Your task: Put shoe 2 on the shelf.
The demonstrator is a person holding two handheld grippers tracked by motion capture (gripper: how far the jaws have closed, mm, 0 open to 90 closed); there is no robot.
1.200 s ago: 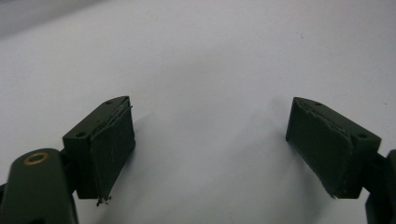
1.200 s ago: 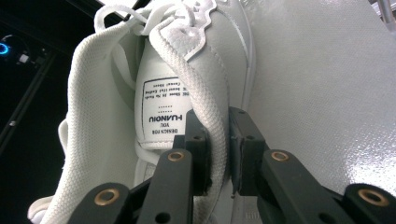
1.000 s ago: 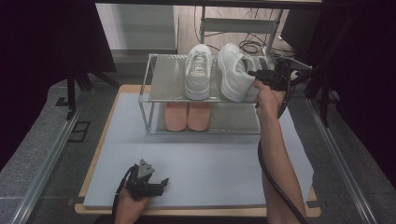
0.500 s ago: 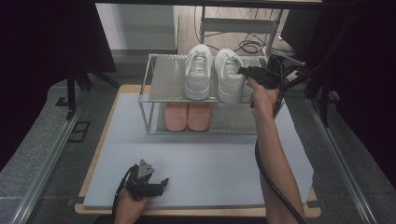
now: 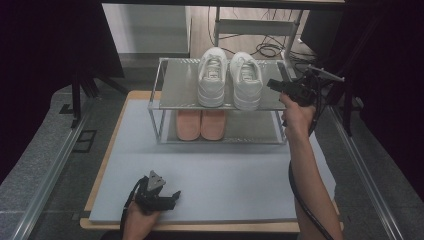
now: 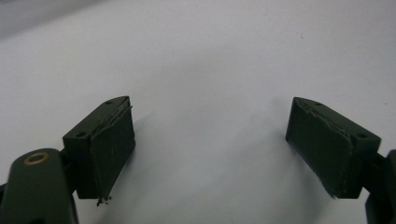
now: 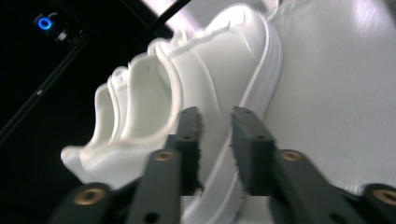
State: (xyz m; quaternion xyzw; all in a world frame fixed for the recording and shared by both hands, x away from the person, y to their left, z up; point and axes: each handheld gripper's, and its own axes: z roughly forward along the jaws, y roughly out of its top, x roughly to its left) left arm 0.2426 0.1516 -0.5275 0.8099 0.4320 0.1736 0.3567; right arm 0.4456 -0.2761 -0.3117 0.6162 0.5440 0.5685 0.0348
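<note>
The white shoes (image 5: 230,77) are sitting side by side on the rack (image 5: 170,95) top shelf; the right gripper (image 5: 274,85), beside them, has just been closing its jaws, nothing gripped; the left gripper (image 5: 167,196) is resting released, well before the rack

A pale grey mat (image 5: 225,185) covers the wooden tabletop (image 5: 107,155), leaving bare wood along its left and near edges. Grey carpeted floor (image 5: 37,165) with a metal rail (image 5: 55,175) flanks it. Beyond the far edge, dark curtains (image 5: 50,40), a white wall panel (image 5: 145,25) and tangled cables (image 5: 267,49) on wooden flooring.
</note>
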